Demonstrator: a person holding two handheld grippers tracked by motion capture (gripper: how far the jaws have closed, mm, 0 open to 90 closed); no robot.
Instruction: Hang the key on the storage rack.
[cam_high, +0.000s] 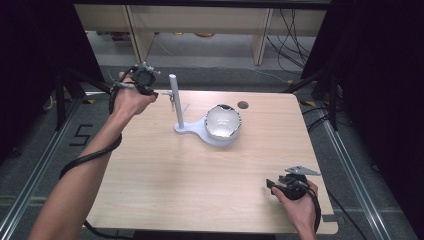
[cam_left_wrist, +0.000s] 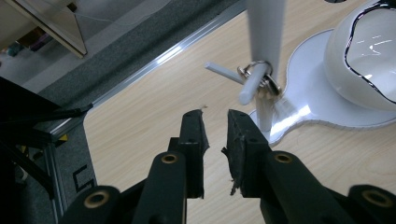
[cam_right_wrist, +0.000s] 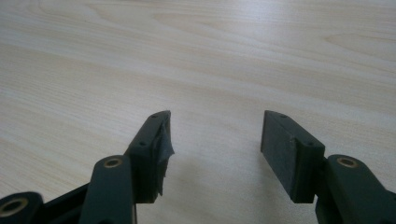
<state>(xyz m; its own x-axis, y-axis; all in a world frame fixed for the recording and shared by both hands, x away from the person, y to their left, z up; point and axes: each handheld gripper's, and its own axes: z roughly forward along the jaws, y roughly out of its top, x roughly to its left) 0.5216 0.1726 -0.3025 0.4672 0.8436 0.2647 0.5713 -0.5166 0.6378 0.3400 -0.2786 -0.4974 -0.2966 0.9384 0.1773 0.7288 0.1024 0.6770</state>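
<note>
A white stand has an upright post (cam_high: 173, 95) (cam_left_wrist: 267, 32) with thin pegs, and a metal key ring (cam_left_wrist: 261, 77) (cam_high: 171, 102) hangs on one peg. On the stand's flat base (cam_left_wrist: 322, 116) sits a white bowl (cam_high: 222, 121) (cam_left_wrist: 369, 56) with a dark wavy rim. My left gripper (cam_high: 156, 93) (cam_left_wrist: 215, 116) is held just left of the post, short of the ring; its jaws stand a narrow gap apart with nothing between them. My right gripper (cam_high: 272, 185) (cam_right_wrist: 215, 121) rests at the table's front right corner, wide open over bare wood.
The light wooden table (cam_high: 200, 175) has a round cable hole (cam_high: 243, 105) behind the bowl. Black frame rails and floor lie to the left (cam_left_wrist: 42, 135). Wooden shelving (cam_high: 200, 20) stands beyond the far edge.
</note>
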